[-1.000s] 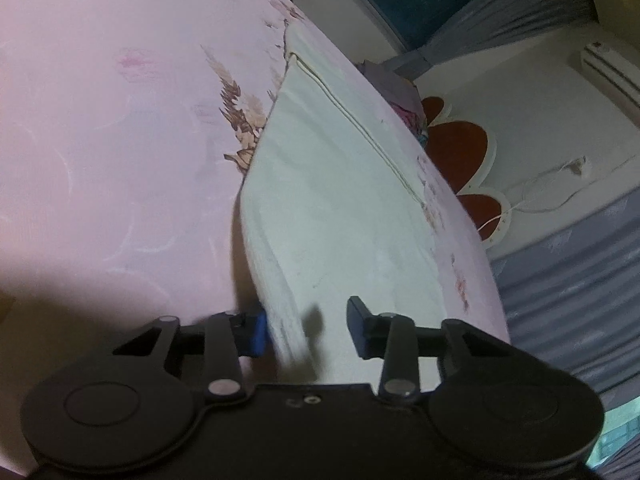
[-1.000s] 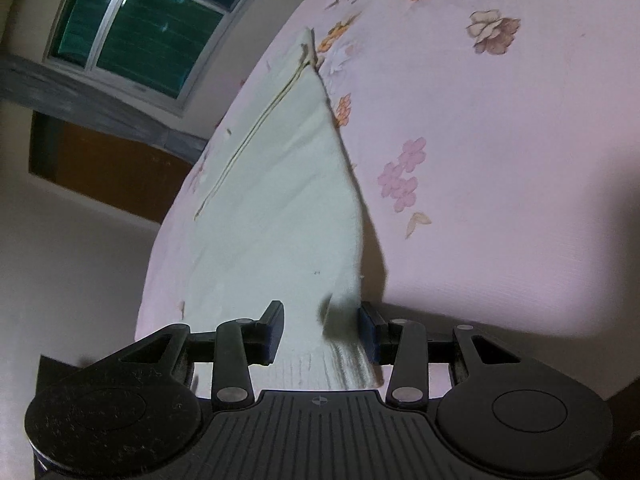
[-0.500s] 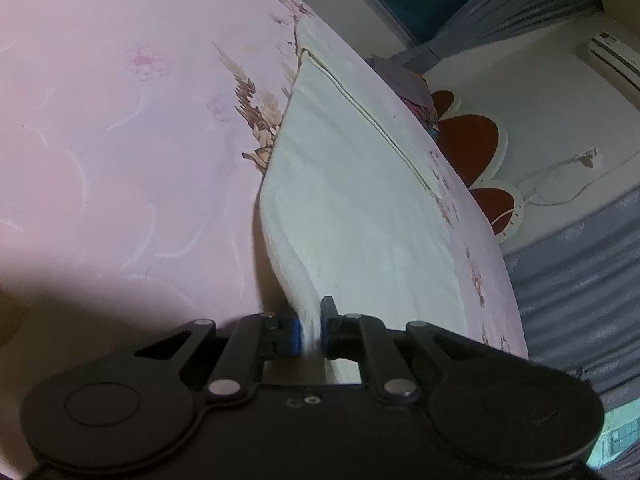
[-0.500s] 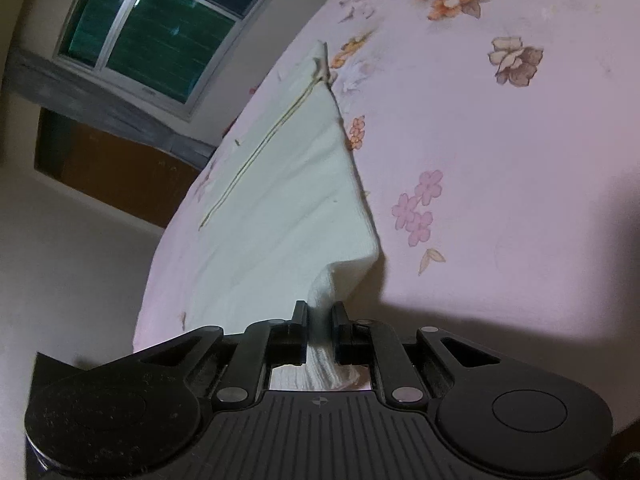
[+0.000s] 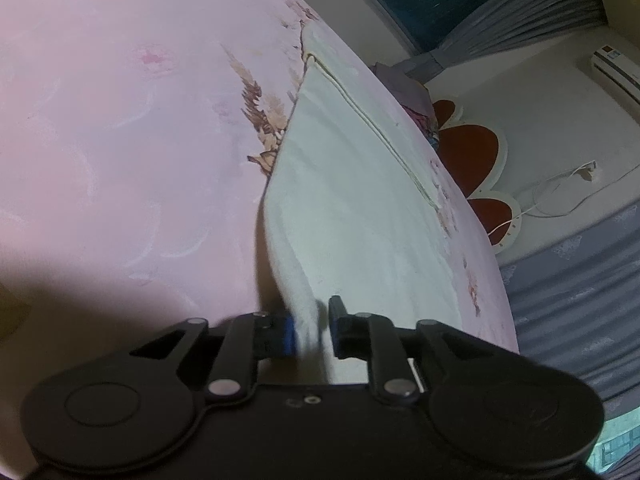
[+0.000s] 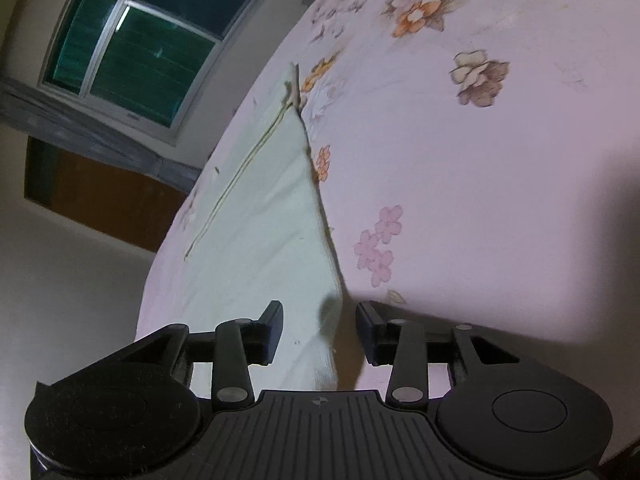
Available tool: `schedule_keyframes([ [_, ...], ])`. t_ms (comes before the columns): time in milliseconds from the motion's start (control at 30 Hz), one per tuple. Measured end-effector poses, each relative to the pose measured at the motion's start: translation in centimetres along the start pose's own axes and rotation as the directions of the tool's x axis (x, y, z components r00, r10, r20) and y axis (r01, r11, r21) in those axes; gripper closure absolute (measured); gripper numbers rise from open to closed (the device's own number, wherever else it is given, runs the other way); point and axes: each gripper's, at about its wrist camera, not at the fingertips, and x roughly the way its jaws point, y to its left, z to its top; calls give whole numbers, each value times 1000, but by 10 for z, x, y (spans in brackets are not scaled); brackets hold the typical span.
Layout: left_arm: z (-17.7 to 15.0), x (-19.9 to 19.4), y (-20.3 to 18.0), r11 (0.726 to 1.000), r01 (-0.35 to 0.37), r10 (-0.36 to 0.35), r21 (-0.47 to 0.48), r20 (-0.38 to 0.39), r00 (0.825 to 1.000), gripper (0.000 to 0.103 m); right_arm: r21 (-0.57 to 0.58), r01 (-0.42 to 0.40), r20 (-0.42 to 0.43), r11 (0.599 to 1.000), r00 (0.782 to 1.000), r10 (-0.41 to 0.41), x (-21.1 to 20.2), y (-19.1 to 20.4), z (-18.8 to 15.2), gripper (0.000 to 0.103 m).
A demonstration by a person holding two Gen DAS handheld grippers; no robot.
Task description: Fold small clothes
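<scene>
A pale cream, towel-like cloth with a thin yellowish stitched line [image 5: 360, 200] lies spread flat on a pink bedsheet printed with flowers [image 5: 120, 140], its long edge running away from both cameras toward the far side of the bed. In the left wrist view, the black left gripper [image 5: 310, 330] sits at the cloth's near corner; its jaws are opening, standing only narrowly apart, and a raised fold of the cloth's edge stands between them, lying against the blue-padded finger [image 5: 286, 334] while a small gap shows on the other side. In the right wrist view, the same cloth [image 6: 260, 220] reaches down to the black right gripper [image 6: 320, 328], whose jaws are also opening and stand clearly wider; the cloth's near corner and edge lie in the gap between them, touching neither finger, with the sheet [image 6: 480, 160] showing on one side. Beyond the bed, a dark window with a white frame [image 6: 132, 56] fills the upper corner of the right view, and grey curtains [image 5: 580, 300] hang by the wall in the left view.
</scene>
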Motion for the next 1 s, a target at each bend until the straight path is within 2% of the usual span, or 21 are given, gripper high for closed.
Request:
schedule_keyframes([
  [167,-4,-1,0,1000,13,-13,-1,-7,1000,85,-19,-73,-80,997,994,71,1,0,-17,65],
  [200,-5,-2,1,1000,14,-14,1,-7,1000,85,-37,-79,-94,996,993,75,-1,2,-22,73],
  [233,-6,-2,1,1000,12,-12,2,-7,1000,85,-57,-82,-113,995,991,75,-2,4,-26,87],
  [300,-6,-2,-1,1000,4,-4,7,-7,1000,87,-76,-89,-127,993,989,79,-4,5,-29,88],
  [333,-6,-1,-3,1000,-5,5,10,-7,1000,93,-85,-89,-126,992,989,78,-4,5,-29,89],
  [367,-5,-1,-6,999,-30,30,21,0,1000,99,-95,-93,-121,991,989,81,-5,6,-28,99],
  [400,-5,-5,-9,999,-36,35,36,25,999,99,-104,-102,-109,989,990,90,-7,9,-26,100],
  [467,-6,-17,-15,999,4,-8,46,80,997,99,-107,-155,-80,982,986,147,-20,12,-22,100],
  [533,-7,-21,-17,996,-40,33,74,87,996,99,-142,-152,-59,978,988,145,-28,19,-21,100],
  [600,-10,-10,-10,991,-106,104,77,32,994,99,-153,-98,-82,983,993,86,-23,13,-24,100],
  [667,-10,-10,-7,995,-91,89,44,42,995,99,-166,-6,-133,986,991,-17,-9,5,-28,100],
  [800,-5,-19,-15,998,-56,53,34,80,995,99,-124,-86,-62,989,995,79,-23,8,-23,100],
  [933,9,-27,-27,1000,2,-2,-5,135,991,99,-178,-128,-18,976,992,127,-35,35,-4,100],
  [1000,24,-30,-40,1000,22,-24,10,165,986,99,-215,-140,-4,967,990,142,-36,51,10,100],
])
